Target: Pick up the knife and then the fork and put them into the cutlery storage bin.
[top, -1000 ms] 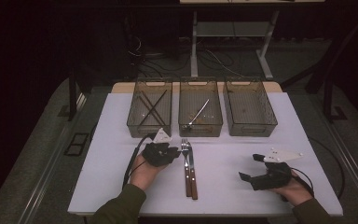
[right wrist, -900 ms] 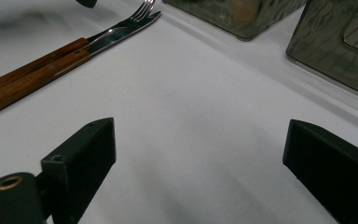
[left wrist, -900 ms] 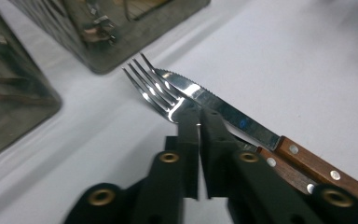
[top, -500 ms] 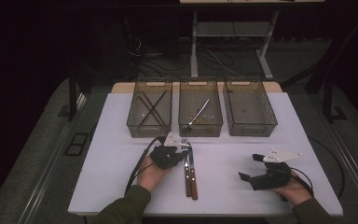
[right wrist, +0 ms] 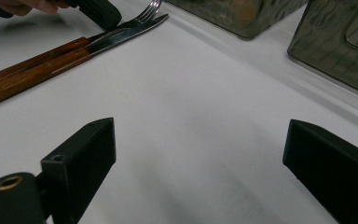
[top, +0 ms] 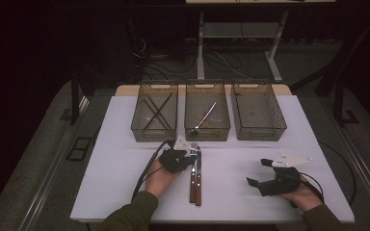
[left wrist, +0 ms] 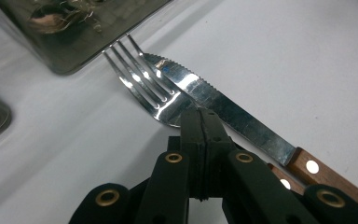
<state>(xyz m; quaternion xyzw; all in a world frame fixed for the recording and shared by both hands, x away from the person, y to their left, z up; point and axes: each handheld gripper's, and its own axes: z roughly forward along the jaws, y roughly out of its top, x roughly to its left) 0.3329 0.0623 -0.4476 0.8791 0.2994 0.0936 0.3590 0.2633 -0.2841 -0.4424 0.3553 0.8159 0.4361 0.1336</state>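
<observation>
A fork (top: 192, 166) and a serrated knife (top: 199, 173), both with wooden handles, lie side by side near the table's middle, tips toward the bins. My left gripper (top: 188, 161) sits just left of them. In the left gripper view its jaws are pressed together, and the shut left gripper (left wrist: 200, 119) has its tip on the fork (left wrist: 151, 91) at the neck, beside the knife blade (left wrist: 223, 109). I see nothing between the jaws. My right gripper (top: 257, 172) rests open on bare table at the right; in its own view the right gripper (right wrist: 198, 140) holds nothing.
Three clear bins stand in a row at the back. The left bin (top: 139, 127) holds crossed dark sticks, the middle bin (top: 207, 132) holds a metal utensil, and the right bin (top: 257, 132) looks empty. The table's front edge is close behind both hands.
My left gripper has slid a little to the right, from beside the fork onto its neck. The right gripper has stayed still and open.
</observation>
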